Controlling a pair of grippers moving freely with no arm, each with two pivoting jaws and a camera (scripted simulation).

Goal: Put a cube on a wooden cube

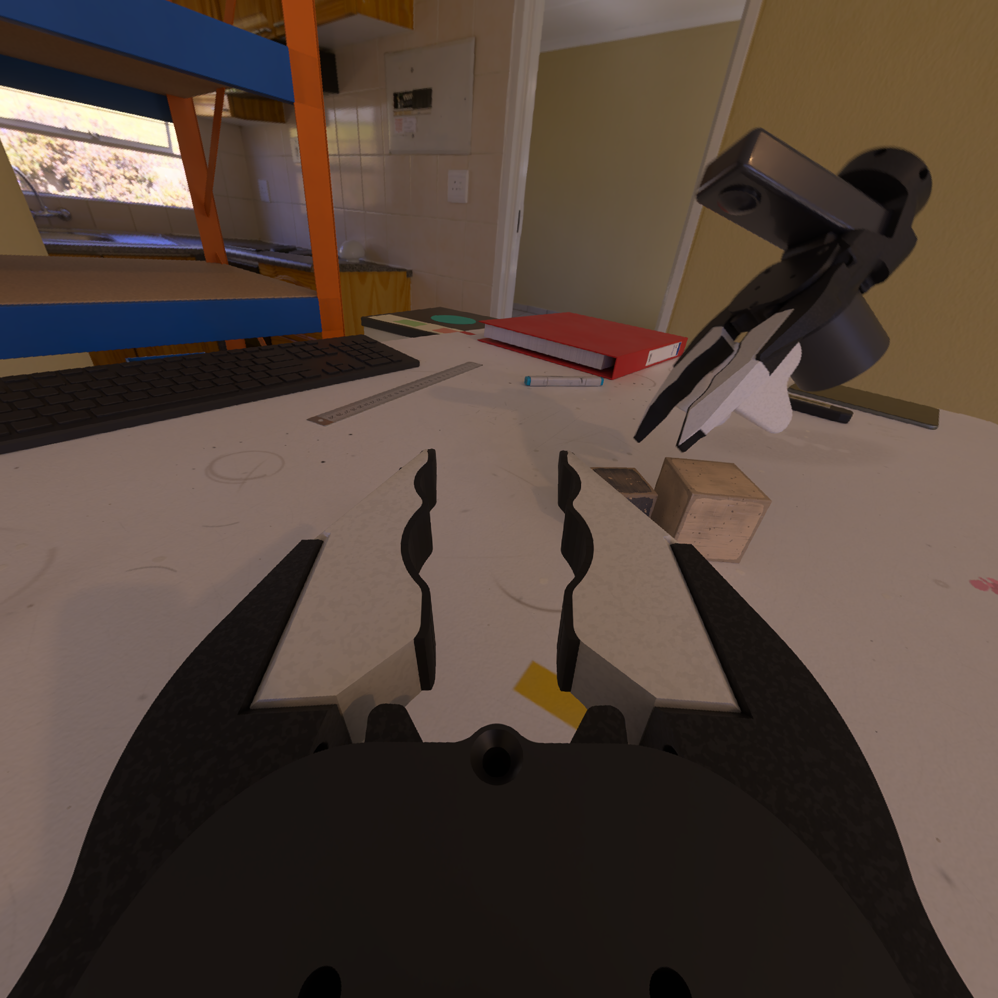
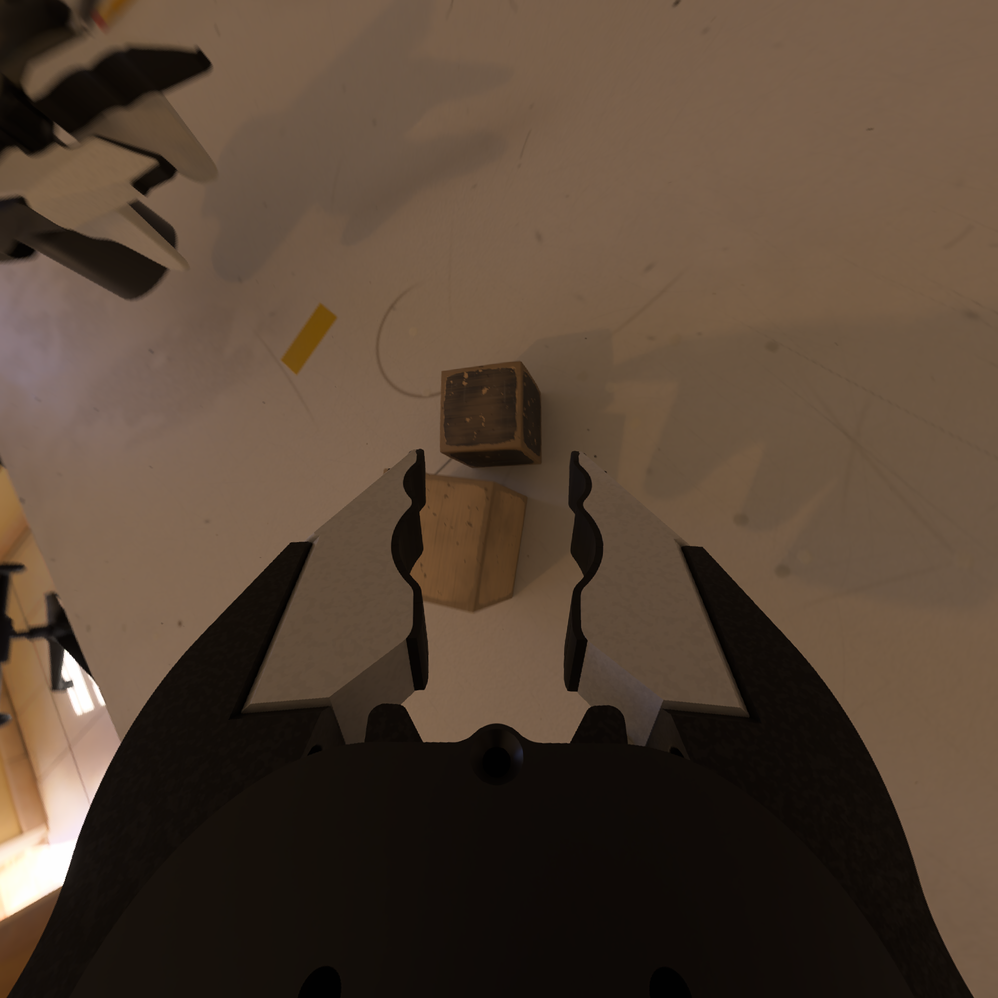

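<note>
A light wooden cube stands on the white table, with a dark-painted wooden cube beside it, partly hidden behind my left gripper's right finger. My left gripper is open and empty, low over the table, left of both cubes. My right gripper hangs above the cubes, pointing down. In the right wrist view my right gripper is open and empty, looking down on the dark cube and the light cube, which shows between its fingers.
A black keyboard, a steel ruler, a marker and a red binder lie at the back. A blue and orange shelf rack stands at the left. A yellow tape strip is on the table.
</note>
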